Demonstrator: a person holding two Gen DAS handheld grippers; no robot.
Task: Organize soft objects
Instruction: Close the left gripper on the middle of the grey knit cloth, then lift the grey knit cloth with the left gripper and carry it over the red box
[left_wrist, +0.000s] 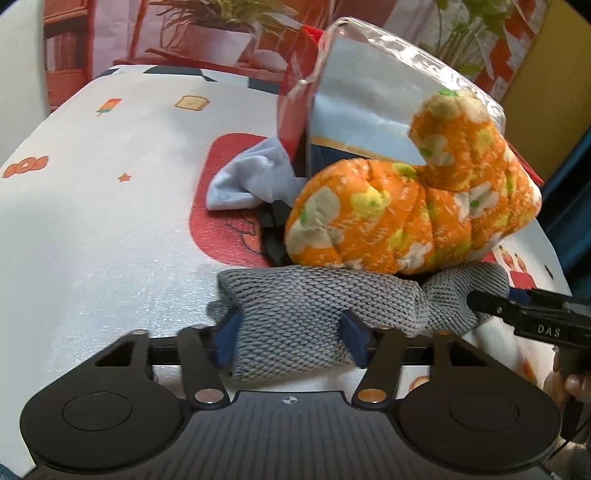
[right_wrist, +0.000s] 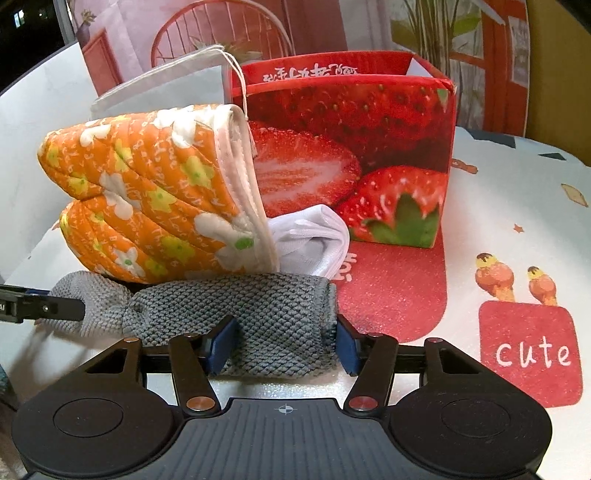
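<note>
A grey knitted cloth (left_wrist: 314, 310) lies on the table in front of an orange flowered oven mitt (left_wrist: 413, 214). My left gripper (left_wrist: 291, 332) stands with its blue pads on both sides of the cloth's left end, jaws open around it. My right gripper (right_wrist: 282, 345) does the same at the cloth's (right_wrist: 258, 314) other end, seen in the right wrist view. The mitt (right_wrist: 147, 199) leans against a red strawberry bag (right_wrist: 351, 155). A pale folded cloth (right_wrist: 314, 236) lies between mitt and bag; it also shows in the left wrist view (left_wrist: 247, 181).
The table (left_wrist: 110, 221) has a white cover with cartoon prints and red patches. The strawberry bag (left_wrist: 295, 92) stands upright behind the soft things. A printed backdrop with plants rises behind the table. The other gripper's black finger (left_wrist: 517, 314) reaches in at the right.
</note>
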